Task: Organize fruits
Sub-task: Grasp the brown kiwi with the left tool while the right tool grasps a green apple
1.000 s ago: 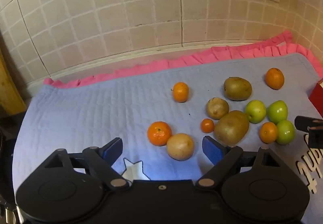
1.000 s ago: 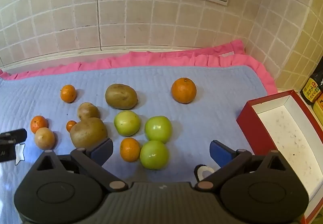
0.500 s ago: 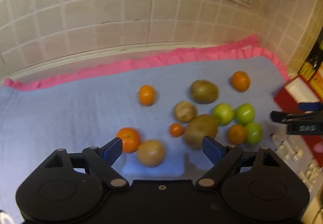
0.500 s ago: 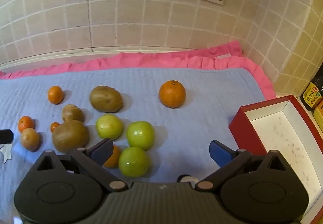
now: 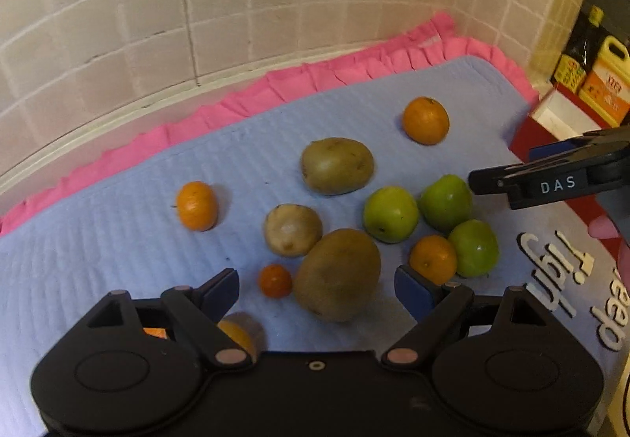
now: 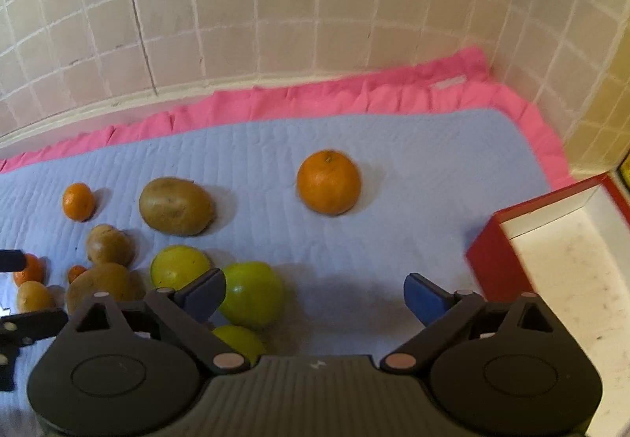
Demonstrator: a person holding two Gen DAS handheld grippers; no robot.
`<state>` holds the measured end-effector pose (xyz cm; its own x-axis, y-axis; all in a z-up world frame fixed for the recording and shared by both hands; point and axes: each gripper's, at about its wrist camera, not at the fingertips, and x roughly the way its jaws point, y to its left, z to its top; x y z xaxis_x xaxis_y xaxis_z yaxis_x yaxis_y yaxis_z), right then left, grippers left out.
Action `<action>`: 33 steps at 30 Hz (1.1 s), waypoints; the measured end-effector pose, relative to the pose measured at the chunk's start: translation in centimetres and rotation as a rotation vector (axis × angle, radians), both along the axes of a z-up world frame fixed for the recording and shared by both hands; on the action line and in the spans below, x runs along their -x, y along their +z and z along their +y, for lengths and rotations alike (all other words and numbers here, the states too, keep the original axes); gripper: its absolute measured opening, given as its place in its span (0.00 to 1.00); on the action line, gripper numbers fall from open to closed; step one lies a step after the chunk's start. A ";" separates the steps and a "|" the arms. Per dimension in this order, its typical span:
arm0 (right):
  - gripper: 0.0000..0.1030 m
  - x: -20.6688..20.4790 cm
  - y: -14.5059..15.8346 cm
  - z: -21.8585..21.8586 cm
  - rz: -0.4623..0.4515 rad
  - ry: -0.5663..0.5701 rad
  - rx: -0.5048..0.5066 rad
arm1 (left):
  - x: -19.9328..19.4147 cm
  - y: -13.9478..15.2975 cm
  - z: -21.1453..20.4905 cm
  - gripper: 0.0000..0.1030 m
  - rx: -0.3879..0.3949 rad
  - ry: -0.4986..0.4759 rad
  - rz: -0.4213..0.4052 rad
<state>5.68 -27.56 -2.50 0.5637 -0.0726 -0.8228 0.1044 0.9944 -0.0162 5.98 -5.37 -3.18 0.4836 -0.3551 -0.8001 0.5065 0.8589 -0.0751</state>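
- A tiled kitchen wall with sockets backs a counter covered by a blue quilted mat (image 5: 118,240) with a pink frill.
- Left wrist view: the left tongs (image 5: 317,289) hang wide and empty just above the near fruit, the large brown kiwi-like fruit (image 5: 338,273) lying between the pads with a tiny orange (image 5: 275,280) touching it on the left.
- Farther off lie a smaller brown fruit (image 5: 292,229), another brown one (image 5: 337,165), a mandarin (image 5: 196,205) to the left, and a far orange (image 5: 425,120) apart from the rest.
- Three green apples (image 5: 390,214) cluster on the right with a small orange (image 5: 433,259) tucked among them; a red box (image 5: 523,137) sits at the right edge, bottles behind it.
- Right wrist view: the right tongs (image 6: 315,297) also stand wide and carry nothing, poised over bare mat just right of a green apple (image 6: 252,295).
- The red box (image 6: 496,263) shows a white, empty-looking inside.
- Judgement: sorting has barely begun; every fruit seen lies loose on the mat and none is boxed.
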 end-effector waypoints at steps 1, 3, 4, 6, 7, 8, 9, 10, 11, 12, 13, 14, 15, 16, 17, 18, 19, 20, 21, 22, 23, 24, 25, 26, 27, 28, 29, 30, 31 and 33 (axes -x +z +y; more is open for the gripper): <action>0.91 -0.2 -0.2 0.0 0.009 0.004 -0.008 | -0.1 -0.1 -0.1 0.99 -0.004 -0.006 0.001; 0.88 -0.5 -0.7 0.2 0.025 0.017 -0.017 | -0.2 -0.5 -0.5 0.98 -0.013 -0.014 -0.004; 0.87 -0.6 -0.9 0.3 0.029 0.023 -0.021 | -0.4 -0.6 -0.6 0.96 -0.018 -0.020 -0.003; 0.86 -0.9 -1.1 0.5 0.036 0.041 -0.031 | -0.5 -0.8 -1.0 0.82 -0.031 -0.035 0.000; 0.85 -1.0 -1.1 0.6 0.037 0.048 -0.036 | -0.5 -1.0 -1.2 0.82 -0.036 -0.042 0.004; 0.85 -1.1 -1.1 0.8 0.037 0.053 -0.035 | -0.6 -1.1 -1.4 0.82 -0.040 -0.042 0.006; 0.85 -1.3 -1.2 0.9 0.038 0.056 -0.032 | -0.7 -1.3 -1.5 0.82 -0.043 -0.042 0.008; 0.85 -1.5 -1.2 1.0 0.042 0.060 -0.032 | -0.7 -1.4 -1.6 0.81 -0.045 -0.045 0.008; 0.84 -1.6 -1.3 1.0 0.046 0.063 -0.033 | -0.7 -1.5 -1.7 0.81 -0.046 -0.046 0.006; 0.83 -1.8 -1.4 0.9 0.051 0.065 -0.035 | -0.7 -1.6 -1.8 0.79 -0.046 -0.046 0.007; 0.82 -1.8 -1.5 0.9 0.054 0.068 -0.038 | -0.7 -1.7 -1.8 0.77 -0.046 -0.048 0.013; 0.82 -1.9 -1.6 0.9 0.057 0.071 -0.042 | -0.8 -1.8 -1.9 0.74 -0.046 -0.048 0.016; 0.80 -2.0 -1.7 0.9 0.060 0.073 -0.044 | -0.8 -1.9 -1.9 0.74 -0.046 -0.049 0.019; 0.79 -2.1 -1.8 1.0 0.064 0.073 -0.045 | -0.9 -2.0 -2.0 0.74 -0.044 -0.051 0.023; 0.78 -2.2 -1.9 1.0 0.069 0.074 -0.047 | -0.9 -2.1 -2.1 0.74 -0.043 -0.051 0.026; 0.76 -2.3 -2.0 1.1 0.073 0.076 -0.052 | -0.9 -2.1 -2.1 0.73 -0.044 -0.052 0.027; 0.73 -2.3 -2.2 1.1 0.079 0.079 -0.055 | -0.9 -2.2 -2.2 0.73 -0.045 -0.054 0.027; 0.72 -2.5 -2.4 1.1 0.087 0.082 -0.058 | -0.9 -2.3 -2.3 0.72 -0.045 -0.058 0.029; 0.69 -2.5 -2.5 1.2 0.091 0.082 -0.062 | -0.9 -2.4 -2.4 0.72 -0.044 -0.059 0.030; 0.68 -2.6 -2.7 1.2 0.095 0.080 -0.068 | -0.9 -2.5 -2.6 0.72 -0.043 -0.060 0.031; 0.67 -2.7 -2.9 1.1 0.100 0.080 -0.077 | -0.9 -2.6 -2.7 0.72 -0.043 -0.062 0.031; 0.65 -2.7 -3.0 1.1 0.103 0.080 -0.087 | -0.9 -2.6 -2.9 0.72 -0.044 -0.063 0.028; 0.63 -2.8 -3.0 1.1 0.104 0.079 -0.095 | -0.9 -2.6 -3.0 0.72 -0.047 -0.063 0.025; 0.63 -2.8 -3.0 1.1 0.102 0.077 -0.101 | -1.0 -2.7 -3.1 0.71 -0.049 -0.062 0.023; 0.62 -2.9 -3.0 1.0 0.100 0.076 -0.107 | -1.0 -2.7 -3.2 0.70 -0.052 -0.063 0.022; 0.62 -2.9 -3.0 1.0 0.099 0.074 -0.113 | -1.0 -2.7 -3.3 0.70 -0.055 -0.062 0.019; 0.61 -3.0 -3.0 1.0 0.099 0.074 -0.118 | -1.0 -2.8 -3.3 0.69 -0.058 -0.061 0.018; 0.59 -3.1 -3.1 1.0 0.100 0.074 -0.122 | -1.0 -2.8 -3.2 0.69 -0.060 -0.062 0.017; 0.58 -3.2 -3.1 1.0 0.101 0.073 -0.127 | -1.0 -2.8 -3.2 0.69 -0.060 -0.062 0.016; 0.57 -3.3 -3.3 1.0 0.107 0.073 -0.135 | -1.0 -2.8 -3.3 0.69 -0.062 -0.063 0.014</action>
